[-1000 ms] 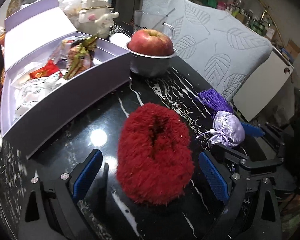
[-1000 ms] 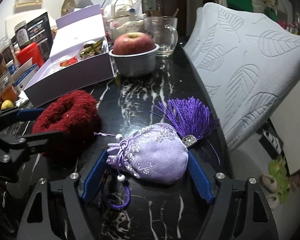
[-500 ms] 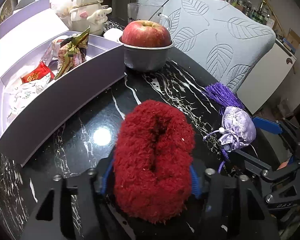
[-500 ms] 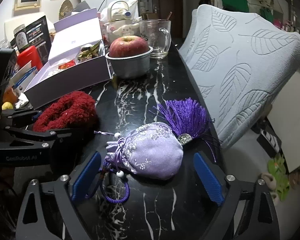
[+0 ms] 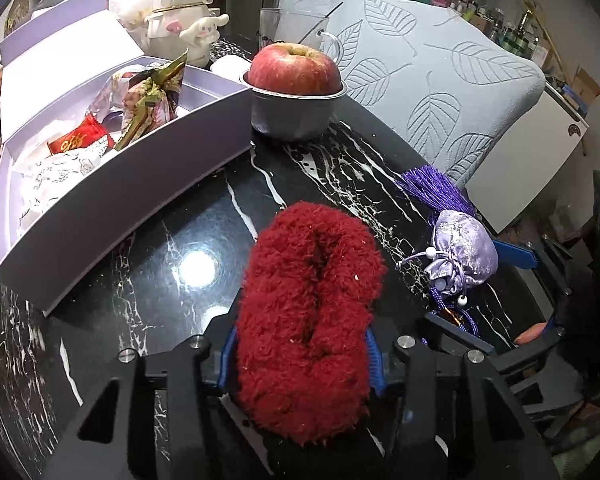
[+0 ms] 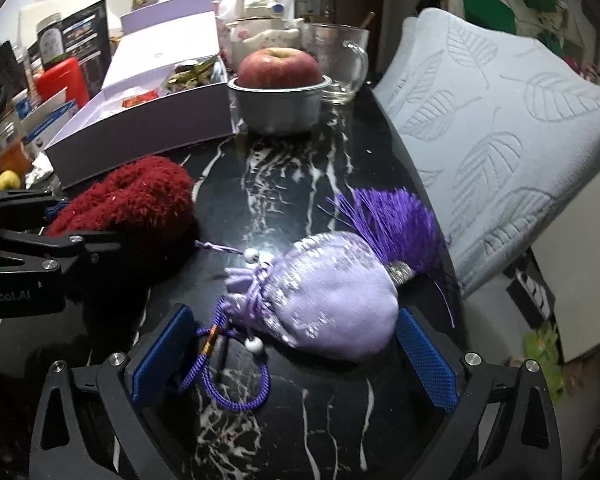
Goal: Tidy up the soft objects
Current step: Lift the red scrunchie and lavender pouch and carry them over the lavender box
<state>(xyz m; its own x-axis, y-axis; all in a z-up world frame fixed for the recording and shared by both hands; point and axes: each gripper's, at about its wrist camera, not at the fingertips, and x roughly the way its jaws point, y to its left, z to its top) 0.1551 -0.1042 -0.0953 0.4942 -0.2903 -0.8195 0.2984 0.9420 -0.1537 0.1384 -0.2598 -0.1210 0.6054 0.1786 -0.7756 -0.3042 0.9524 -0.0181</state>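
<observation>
The left gripper (image 5: 302, 354) has just squeezed shut on the fluffy red scrunchie (image 5: 306, 312) on the black table (image 5: 148, 280), and the right gripper (image 6: 294, 354) has just opened wide around the purple pouch (image 6: 332, 300), whose loose cord (image 6: 228, 380) might snag a finger if it moves

Fuzzy red scrunchie (image 5: 306, 312), satin pouch (image 6: 332, 304), glossy marble tabletop (image 5: 172, 240)

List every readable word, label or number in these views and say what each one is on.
"nRobot.AI": white letters on the left tool's black body, cut off by the picture's edge.
Gold characters on the red packet in the purple box: too blurred to read.
Print on the dark carton: too small.
</observation>
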